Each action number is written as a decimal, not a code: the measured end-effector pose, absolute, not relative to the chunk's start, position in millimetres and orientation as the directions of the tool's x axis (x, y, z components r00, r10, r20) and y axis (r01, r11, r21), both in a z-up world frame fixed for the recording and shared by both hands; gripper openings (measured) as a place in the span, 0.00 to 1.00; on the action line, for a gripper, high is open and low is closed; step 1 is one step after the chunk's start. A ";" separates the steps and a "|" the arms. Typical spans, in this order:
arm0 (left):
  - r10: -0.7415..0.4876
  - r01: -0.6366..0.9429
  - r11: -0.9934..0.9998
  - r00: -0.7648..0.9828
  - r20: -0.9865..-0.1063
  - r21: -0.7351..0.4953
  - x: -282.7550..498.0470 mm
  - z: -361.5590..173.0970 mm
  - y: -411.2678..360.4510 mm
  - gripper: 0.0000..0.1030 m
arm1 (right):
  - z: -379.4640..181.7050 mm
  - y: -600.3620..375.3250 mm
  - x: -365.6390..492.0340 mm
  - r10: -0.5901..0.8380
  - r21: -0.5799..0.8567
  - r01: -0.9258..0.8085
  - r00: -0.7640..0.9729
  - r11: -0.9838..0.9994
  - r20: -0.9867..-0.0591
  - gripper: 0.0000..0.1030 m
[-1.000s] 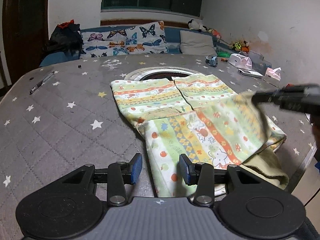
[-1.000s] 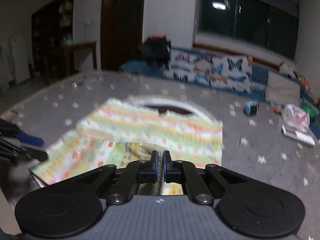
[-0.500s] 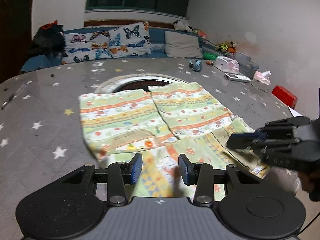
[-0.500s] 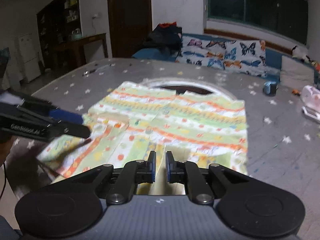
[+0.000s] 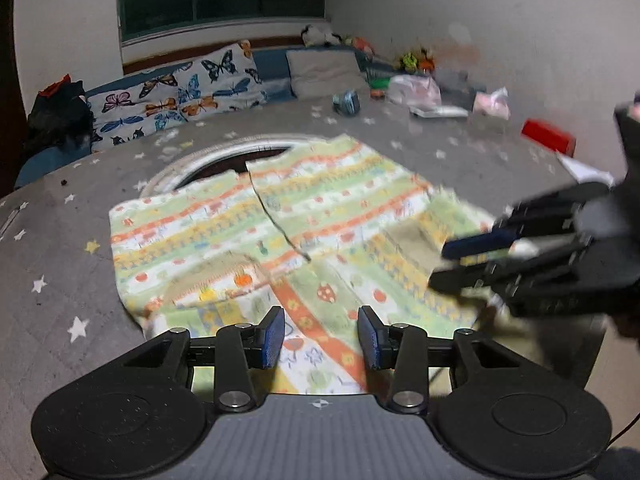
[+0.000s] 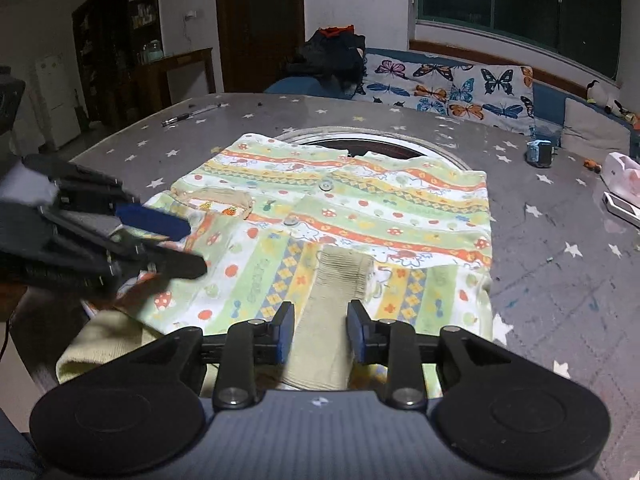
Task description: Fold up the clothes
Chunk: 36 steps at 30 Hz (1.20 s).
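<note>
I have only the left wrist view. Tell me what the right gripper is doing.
Observer: The right gripper is open. The beige ribbed cuff lies between its fingers, not pinched.
Operator: Report the table's near edge on its left.
Observer: A pale yellow fold of fabric seems to sag past the edge of the table.
Operator: Check the front of the shirt.
Observer: Two buttons show down the middle of the shirt.
</note>
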<state>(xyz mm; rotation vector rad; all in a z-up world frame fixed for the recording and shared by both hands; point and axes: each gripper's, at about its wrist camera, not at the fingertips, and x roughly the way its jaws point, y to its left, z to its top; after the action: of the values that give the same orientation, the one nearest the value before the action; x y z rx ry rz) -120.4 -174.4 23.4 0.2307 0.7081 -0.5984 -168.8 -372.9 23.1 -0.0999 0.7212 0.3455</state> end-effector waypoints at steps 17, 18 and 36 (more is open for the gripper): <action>-0.449 0.706 0.690 0.588 -0.673 0.158 -179.3 30.6 -154.9 0.44 | 34.3 -384.5 -192.8 0.283 -0.013 -0.396 0.677 0.918 -0.679 0.32; -0.450 0.719 0.672 0.585 -0.674 0.175 -185.5 30.4 -153.4 0.44 | 35.8 -387.2 -195.8 0.277 -0.022 -0.397 0.677 0.918 -0.682 0.32; -0.568 0.791 0.578 0.566 -0.597 0.200 -201.4 32.7 -179.9 0.13 | 33.5 -402.7 -237.1 0.255 -0.124 -0.470 0.661 0.874 -0.706 0.51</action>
<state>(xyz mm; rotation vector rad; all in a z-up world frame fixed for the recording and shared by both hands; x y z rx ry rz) -201.4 -179.9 32.7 0.4833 0.5101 -0.8363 -237.1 -402.7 33.5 -0.3093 0.7437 0.4175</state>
